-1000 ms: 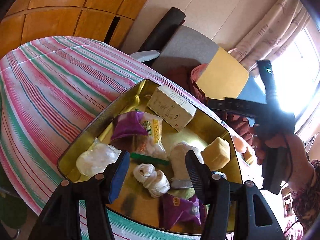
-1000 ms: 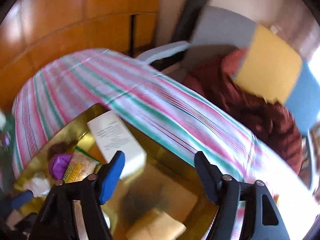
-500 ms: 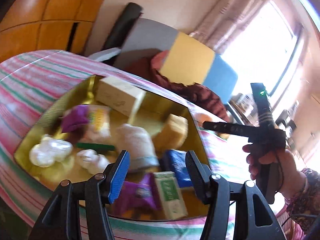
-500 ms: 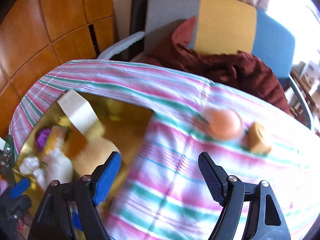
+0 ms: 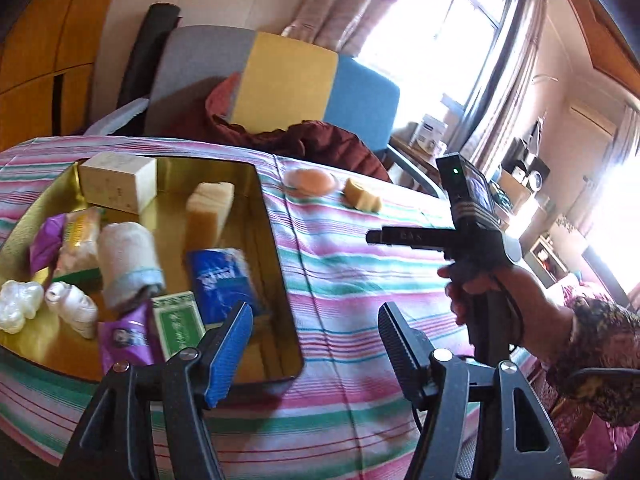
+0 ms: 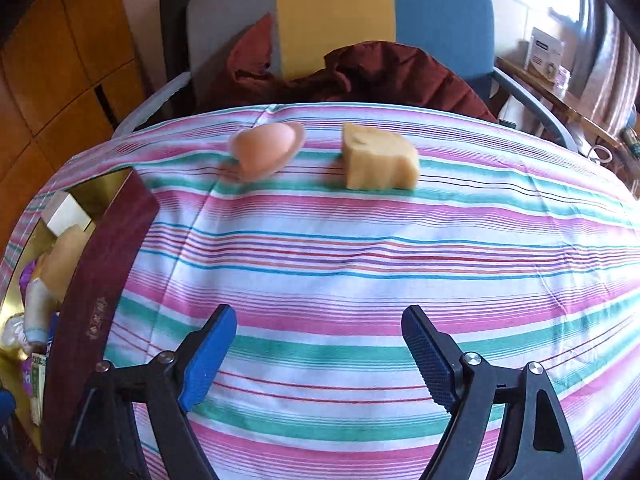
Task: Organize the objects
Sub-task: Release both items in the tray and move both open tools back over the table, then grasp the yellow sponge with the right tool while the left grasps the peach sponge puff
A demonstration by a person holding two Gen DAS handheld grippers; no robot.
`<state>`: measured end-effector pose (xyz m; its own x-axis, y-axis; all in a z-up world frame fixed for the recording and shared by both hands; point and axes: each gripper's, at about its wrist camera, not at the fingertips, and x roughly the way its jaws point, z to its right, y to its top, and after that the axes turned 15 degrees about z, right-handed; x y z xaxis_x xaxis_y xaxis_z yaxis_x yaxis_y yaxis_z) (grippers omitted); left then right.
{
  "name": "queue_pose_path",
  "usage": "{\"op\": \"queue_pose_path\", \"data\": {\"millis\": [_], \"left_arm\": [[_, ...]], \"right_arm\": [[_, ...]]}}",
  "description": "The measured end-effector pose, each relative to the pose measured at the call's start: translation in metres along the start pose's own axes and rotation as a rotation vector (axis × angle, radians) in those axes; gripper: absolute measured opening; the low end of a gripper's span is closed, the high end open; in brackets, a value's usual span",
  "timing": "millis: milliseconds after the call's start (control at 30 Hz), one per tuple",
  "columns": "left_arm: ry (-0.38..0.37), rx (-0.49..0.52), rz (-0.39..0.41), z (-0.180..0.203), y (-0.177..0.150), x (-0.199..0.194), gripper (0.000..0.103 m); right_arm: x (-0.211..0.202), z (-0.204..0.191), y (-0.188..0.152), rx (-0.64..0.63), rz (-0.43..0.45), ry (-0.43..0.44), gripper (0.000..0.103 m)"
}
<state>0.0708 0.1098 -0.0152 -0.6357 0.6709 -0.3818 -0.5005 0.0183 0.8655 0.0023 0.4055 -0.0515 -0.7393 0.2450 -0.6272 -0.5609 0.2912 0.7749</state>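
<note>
1. Sponge block [image 6: 378, 158], the yellow one, lies on the striped tablecloth [image 6: 360, 248] near the table's far edge, with a peach-coloured soft piece [image 6: 266, 148] just beside it on its left. Both sit outside the gold tray [image 5: 276, 264].
2. We hold the right gripper [image 6: 320, 354] over bare cloth, its jaws opening and nothing between them.
3. From this gripper the block lies straight ahead and a shade to the right, well apart from the fingertips. The peach piece lies ahead and a shade to the left.
4. We judge the block's long axis to run across the view, side to side, so the jaws as they stand would straddle its length, not its narrower depth.
5. Our left gripper [image 5: 314, 340] hangs by the tray's near right corner, jaws also opening and empty. The tray already carries a cream box [image 5: 118, 182], a second sponge [image 5: 210, 212], a rolled cloth [image 5: 128, 260] and packets.
6. In the left wrist view the right hand [image 5: 480, 288] sits nearer the two loose pieces, so we judge it the one to reach them.
</note>
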Motion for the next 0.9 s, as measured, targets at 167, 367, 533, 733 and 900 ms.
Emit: {"op": "queue_pose_path", "data": {"millis": [167,367,533,733,900], "left_arm": [[-0.006,0.044,-0.024,0.017,-0.005,0.005,0.066],[-0.009,0.075,-0.045,0.026,-0.006,0.010,0.066],[0.001,0.105,-0.071,0.030,-0.004,0.017,0.066],[0.006,0.116,-0.104,0.030,-0.002,0.027,0.066],[0.032,0.117,-0.111,0.029,-0.002,0.035,0.068]], "right_arm": [[0.020,0.028,0.028,0.037,0.040,-0.032,0.090],[0.050,0.042,0.066,0.050,0.086,-0.035,0.093],[0.081,0.042,0.077,0.060,0.085,-0.020,0.094],[0.110,0.046,0.072,0.067,0.092,0.002,0.086],[0.115,0.049,0.069,0.083,0.089,0.036,0.066]]}}
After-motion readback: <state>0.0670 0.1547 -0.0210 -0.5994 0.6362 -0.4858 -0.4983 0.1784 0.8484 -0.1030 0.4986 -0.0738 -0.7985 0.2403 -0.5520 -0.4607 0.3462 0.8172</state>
